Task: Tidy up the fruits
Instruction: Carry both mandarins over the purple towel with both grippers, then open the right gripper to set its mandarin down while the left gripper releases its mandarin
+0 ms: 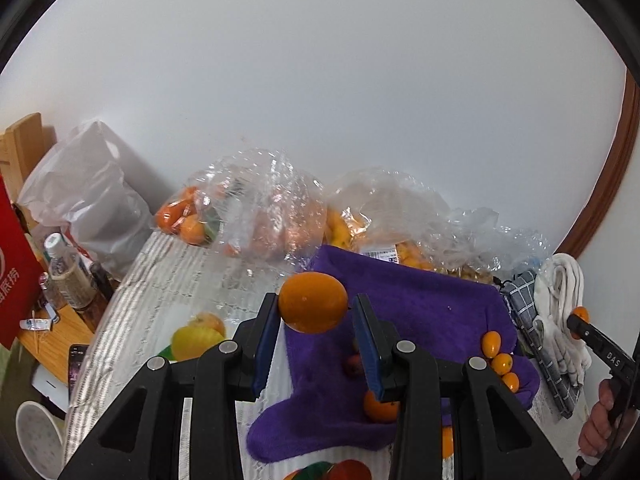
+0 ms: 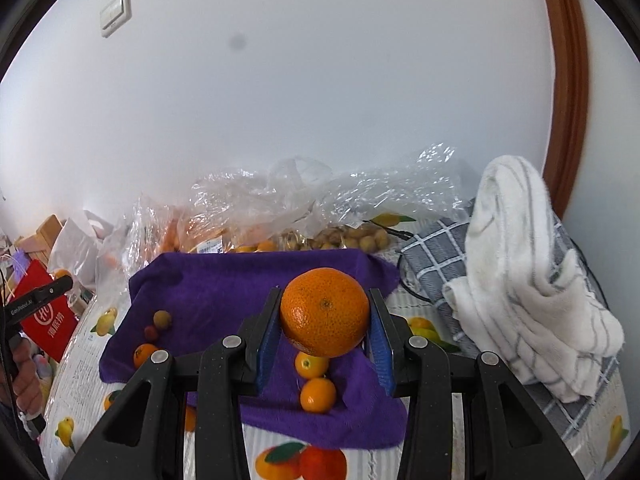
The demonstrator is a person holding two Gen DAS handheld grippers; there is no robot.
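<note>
Each claw is clamped on fruit — left claw point(image 1: 314, 312) on a small orange point(image 1: 313, 302), right claw point(image 2: 325, 316) on a big orange point(image 2: 325, 312). Bags point(image 1: 280, 208) blur the fruit inside — hard to tell.

Two gripped oranges point(image 1: 313, 302) above purple towel point(image 2: 224, 280)

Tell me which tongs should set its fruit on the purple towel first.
Right, probably. The right tongs hold a mandarin directly above the purple towel by the kumquats. The left tongs hold a smooth orange over the towel's edge.
</note>
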